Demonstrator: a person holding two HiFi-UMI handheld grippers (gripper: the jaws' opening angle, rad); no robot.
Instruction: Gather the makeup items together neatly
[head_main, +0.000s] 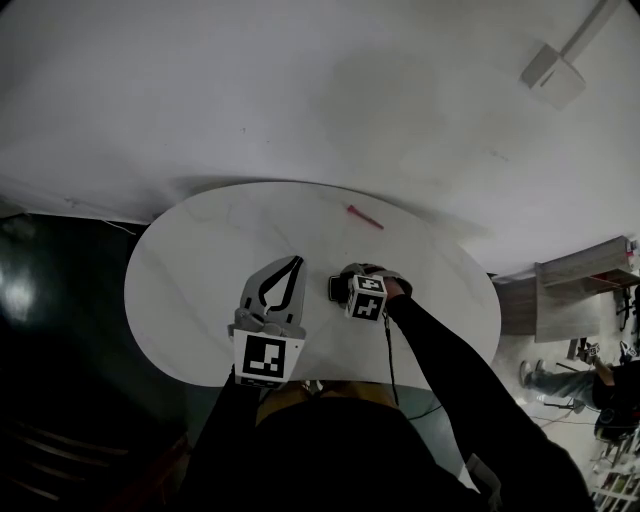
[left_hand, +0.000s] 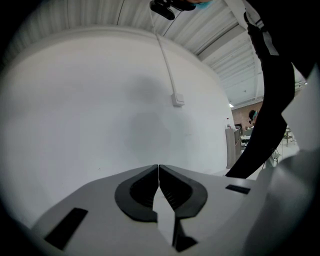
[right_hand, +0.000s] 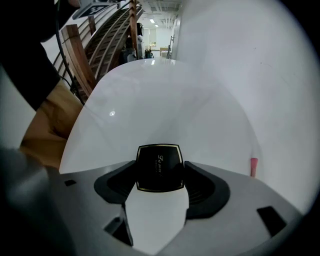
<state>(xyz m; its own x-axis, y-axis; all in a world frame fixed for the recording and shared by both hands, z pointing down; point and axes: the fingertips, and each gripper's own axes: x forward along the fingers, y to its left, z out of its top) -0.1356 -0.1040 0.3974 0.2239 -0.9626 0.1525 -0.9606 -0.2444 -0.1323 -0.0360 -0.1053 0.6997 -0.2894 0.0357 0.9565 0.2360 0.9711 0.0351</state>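
Note:
A black square compact (right_hand: 159, 168) with a gold rim sits between the jaws of my right gripper (right_hand: 160, 170), which is shut on it. The head view shows that gripper (head_main: 341, 286) low over the middle of the white oval table (head_main: 200, 300), with the compact (head_main: 337, 288) just left of its marker cube. A pink makeup pencil (head_main: 365, 217) lies farther back on the table, and its tip (right_hand: 254, 166) shows at the right of the right gripper view. My left gripper (head_main: 297, 263) hovers beside the right one, jaws shut with nothing in them (left_hand: 158, 169), facing a bare white wall.
The table's front edge (head_main: 330, 380) lies close to the person's body. A wooden railing (right_hand: 80, 55) runs past the table's far side. A grey shelf unit (head_main: 585, 275) and another person (head_main: 575, 385) are at the right, off the table.

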